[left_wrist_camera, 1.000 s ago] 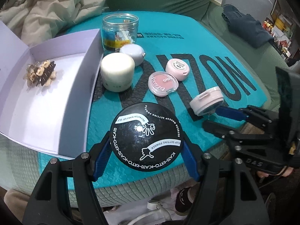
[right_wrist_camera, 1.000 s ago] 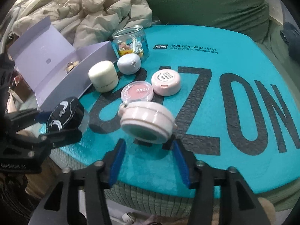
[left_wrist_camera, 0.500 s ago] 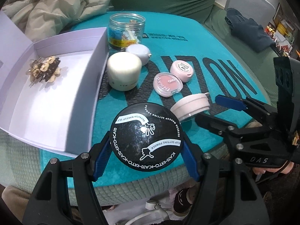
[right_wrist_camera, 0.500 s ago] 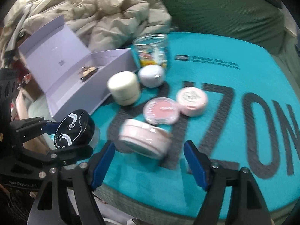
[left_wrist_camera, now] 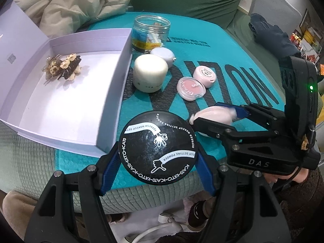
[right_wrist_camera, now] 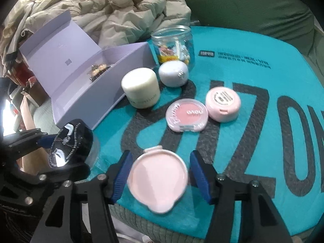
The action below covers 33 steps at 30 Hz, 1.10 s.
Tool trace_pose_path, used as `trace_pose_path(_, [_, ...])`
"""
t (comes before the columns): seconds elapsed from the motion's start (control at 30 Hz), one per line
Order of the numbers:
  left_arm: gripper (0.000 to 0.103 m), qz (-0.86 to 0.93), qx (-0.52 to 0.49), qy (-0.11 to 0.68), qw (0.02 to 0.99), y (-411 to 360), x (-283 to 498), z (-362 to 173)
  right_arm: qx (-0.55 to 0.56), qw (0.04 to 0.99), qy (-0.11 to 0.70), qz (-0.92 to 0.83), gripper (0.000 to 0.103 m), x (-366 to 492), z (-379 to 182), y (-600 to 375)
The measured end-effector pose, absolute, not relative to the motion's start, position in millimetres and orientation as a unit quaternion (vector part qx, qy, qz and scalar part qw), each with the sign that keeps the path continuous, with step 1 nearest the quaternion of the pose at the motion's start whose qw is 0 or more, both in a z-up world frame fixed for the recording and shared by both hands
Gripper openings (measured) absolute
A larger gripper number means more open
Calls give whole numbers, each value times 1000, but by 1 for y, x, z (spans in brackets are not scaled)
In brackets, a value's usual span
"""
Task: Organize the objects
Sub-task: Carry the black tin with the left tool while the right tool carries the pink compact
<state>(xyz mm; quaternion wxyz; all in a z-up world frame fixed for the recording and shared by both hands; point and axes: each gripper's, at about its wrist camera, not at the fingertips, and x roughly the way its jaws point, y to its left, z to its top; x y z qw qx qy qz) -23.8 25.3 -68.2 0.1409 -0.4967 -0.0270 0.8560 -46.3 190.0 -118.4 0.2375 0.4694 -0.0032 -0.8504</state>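
My left gripper (left_wrist_camera: 157, 169) is shut on a black round setting-powder jar (left_wrist_camera: 157, 148) and holds it above the front edge of the teal mat; the jar also shows in the right wrist view (right_wrist_camera: 69, 141). A pale pink compact (right_wrist_camera: 159, 179) lies flat on the mat between the open fingers of my right gripper (right_wrist_camera: 160, 174), with small gaps on both sides. In the left wrist view the compact (left_wrist_camera: 214, 115) is partly hidden by the right gripper. The open lilac box (left_wrist_camera: 66, 99) with a hair clip (left_wrist_camera: 63, 68) inside sits at the left.
On the teal mat (right_wrist_camera: 253, 141) stand a cream jar (right_wrist_camera: 140, 90), a lilac round case (right_wrist_camera: 173, 73), a clear jar of small items (right_wrist_camera: 173, 42), a blush compact (right_wrist_camera: 187, 114) and a pink round case (right_wrist_camera: 222, 103). A beige jacket (right_wrist_camera: 113, 12) lies behind.
My right gripper has opened and let go of the pink compact, which went from tilted in the grip to lying flat on the mat. My left gripper has moved toward the box with the black jar.
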Motion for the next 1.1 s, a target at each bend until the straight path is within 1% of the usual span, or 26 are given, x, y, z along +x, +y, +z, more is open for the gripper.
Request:
trace_pose_path(0.17, [67,854,-497,-22,149,30,-21,-69,473,241,-14,-847,61,-40,-121,195])
trace_pose_path(0.4, [67,852,-502,-26,148,31,-23,-72,460,234,18,-856,61,-24,-123,194])
trace_pose_path(1.1, [67,849,-500,-14,171,43,-21,-70,453,201,-1,-869,61,-11,-109,215])
